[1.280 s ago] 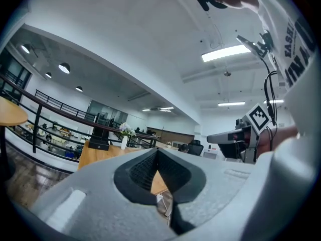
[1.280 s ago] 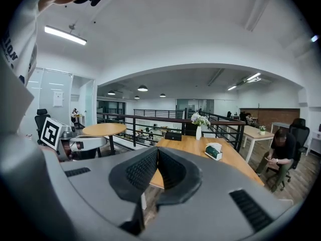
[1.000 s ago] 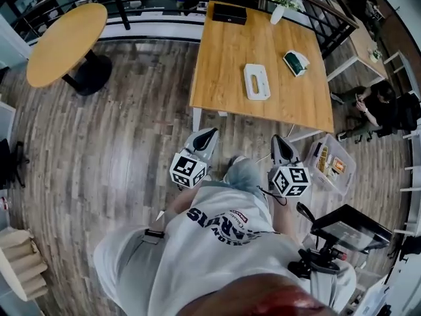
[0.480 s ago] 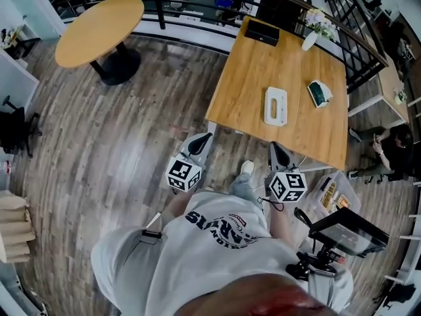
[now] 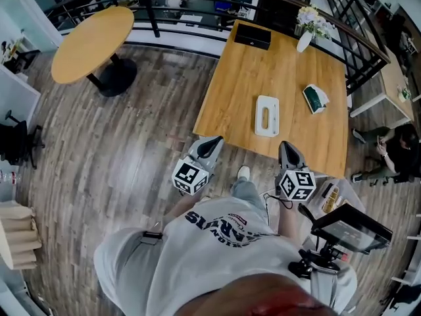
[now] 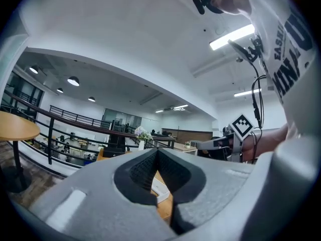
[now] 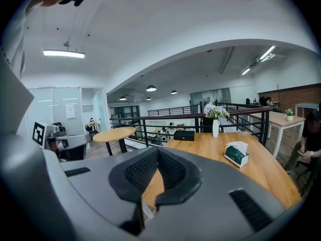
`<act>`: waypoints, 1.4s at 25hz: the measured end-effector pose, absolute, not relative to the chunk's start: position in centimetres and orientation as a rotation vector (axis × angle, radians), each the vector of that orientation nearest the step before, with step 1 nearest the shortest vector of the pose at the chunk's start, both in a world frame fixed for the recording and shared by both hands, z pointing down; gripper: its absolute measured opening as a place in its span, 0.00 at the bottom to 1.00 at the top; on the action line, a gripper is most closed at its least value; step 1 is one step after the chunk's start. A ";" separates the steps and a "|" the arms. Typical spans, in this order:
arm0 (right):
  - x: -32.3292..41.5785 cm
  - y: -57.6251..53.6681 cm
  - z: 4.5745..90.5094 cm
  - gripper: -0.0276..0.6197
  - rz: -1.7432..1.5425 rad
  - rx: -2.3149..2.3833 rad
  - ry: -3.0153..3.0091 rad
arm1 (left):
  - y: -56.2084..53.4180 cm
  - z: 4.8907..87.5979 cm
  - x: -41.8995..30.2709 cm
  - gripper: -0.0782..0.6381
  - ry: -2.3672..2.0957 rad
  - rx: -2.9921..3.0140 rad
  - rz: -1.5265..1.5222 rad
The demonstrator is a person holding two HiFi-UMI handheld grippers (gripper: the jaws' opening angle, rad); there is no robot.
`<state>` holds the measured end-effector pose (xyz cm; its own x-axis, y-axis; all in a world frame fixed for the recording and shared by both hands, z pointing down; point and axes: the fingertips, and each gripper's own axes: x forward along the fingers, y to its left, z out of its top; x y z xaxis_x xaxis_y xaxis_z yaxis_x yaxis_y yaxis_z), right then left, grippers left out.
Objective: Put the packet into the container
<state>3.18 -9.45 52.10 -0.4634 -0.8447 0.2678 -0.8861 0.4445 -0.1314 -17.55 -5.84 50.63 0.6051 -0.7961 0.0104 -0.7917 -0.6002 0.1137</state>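
Right gripper shut; head view adds crate, perhaps

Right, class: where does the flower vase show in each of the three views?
Head view: flower vase, upper right, at the wooden table's far edge.
Left gripper view: flower vase, small, left of centre above the jaws.
Right gripper view: flower vase, right of centre.
Shared landmark: the wooden table beneath it.

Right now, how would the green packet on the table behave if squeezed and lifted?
The green packet probably yields to a squeeze: white tissue pokes loosely from its top. Being tissue, likely light. It lies flat on the wooden table, so rolling seems unlikely.
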 end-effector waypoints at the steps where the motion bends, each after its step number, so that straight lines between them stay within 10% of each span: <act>1: 3.7 -10.1 52.3 0.06 0.381 1.531 -2.525 | -6.5 50.8 -17.0 0.10 -1.346 2.712 -0.067; 35: 17.9 -30.7 54.5 0.05 0.455 1.367 -2.658 | -27.9 47.9 0.6 0.10 -1.310 2.701 0.017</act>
<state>17.88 -30.74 54.46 -0.5855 -0.7745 0.2396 -0.8100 0.5473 -0.2105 0.63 -27.90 47.85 0.6207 -0.7808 0.0711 -0.7824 -0.6110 0.1203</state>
